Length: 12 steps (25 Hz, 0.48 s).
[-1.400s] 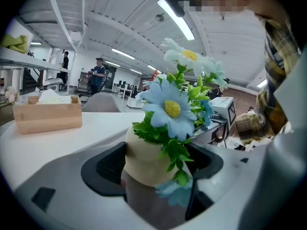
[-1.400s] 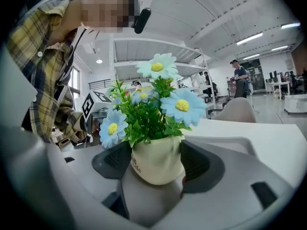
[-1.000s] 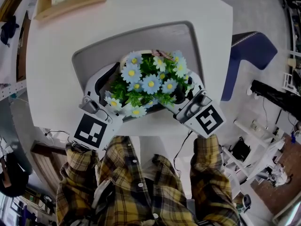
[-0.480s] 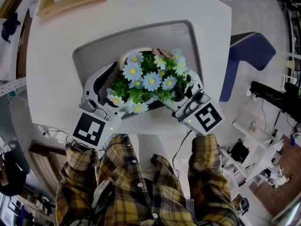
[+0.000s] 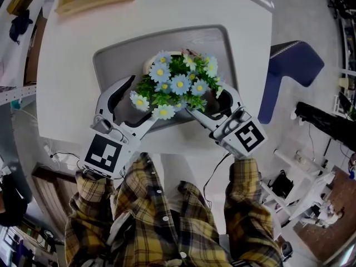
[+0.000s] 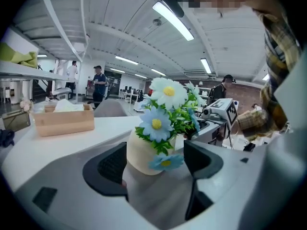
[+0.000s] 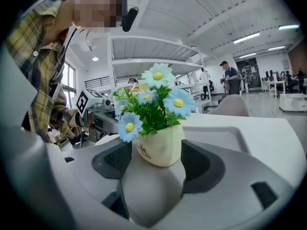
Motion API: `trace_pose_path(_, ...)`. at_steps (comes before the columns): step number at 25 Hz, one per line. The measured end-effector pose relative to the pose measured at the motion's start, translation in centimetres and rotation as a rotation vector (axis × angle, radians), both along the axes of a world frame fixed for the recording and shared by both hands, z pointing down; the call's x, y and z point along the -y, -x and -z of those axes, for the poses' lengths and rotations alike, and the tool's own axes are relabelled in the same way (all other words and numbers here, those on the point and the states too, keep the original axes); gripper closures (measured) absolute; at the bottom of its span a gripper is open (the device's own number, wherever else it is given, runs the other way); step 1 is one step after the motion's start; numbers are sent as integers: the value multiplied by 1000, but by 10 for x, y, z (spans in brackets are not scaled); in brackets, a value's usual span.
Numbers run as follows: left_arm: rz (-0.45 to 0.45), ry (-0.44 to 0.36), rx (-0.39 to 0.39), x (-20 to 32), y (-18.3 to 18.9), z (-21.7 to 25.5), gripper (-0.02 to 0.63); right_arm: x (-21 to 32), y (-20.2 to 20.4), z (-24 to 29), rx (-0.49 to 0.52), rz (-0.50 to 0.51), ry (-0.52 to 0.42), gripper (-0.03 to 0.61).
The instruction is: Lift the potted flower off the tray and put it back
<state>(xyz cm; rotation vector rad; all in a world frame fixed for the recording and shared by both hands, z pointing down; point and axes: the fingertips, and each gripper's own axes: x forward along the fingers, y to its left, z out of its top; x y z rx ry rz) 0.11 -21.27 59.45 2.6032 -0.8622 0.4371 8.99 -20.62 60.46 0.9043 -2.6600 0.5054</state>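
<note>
While the head view looks down, one pot [image 5: 149,67] shows inside one tray's [image 5: 111,57] outline, with the left gripper [image 5: 142,99] and right gripper [image 5: 207,102] both angled inward at it. Left gripper view: jaws clamp the pot [image 6: 141,157]. Right gripper view: jaws clamp the pot [image 7: 160,147] too.

Left gripper [image 5: 140,100] and right gripper [image 5: 208,102]: light grey moulded bodies, dark ribbed pads [image 7: 118,160], one cube [image 5: 104,152] with black-and-white square markers each. The person wears a long-sleeved plaid shirt [image 5: 139,204], yellow with dark checks, fastened by white buttons [image 5: 166,218].
</note>
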Motion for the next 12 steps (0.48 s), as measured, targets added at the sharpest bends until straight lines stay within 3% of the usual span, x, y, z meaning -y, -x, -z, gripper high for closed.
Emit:
trace_pose_path(7,38,-14,17,-35,4,36,245,-38,-17,31,13,-11,-9,261)
trace_pose_path(12,56,-46,10,-51,2,76,245,-48,-21,74,35,1,-69,261)
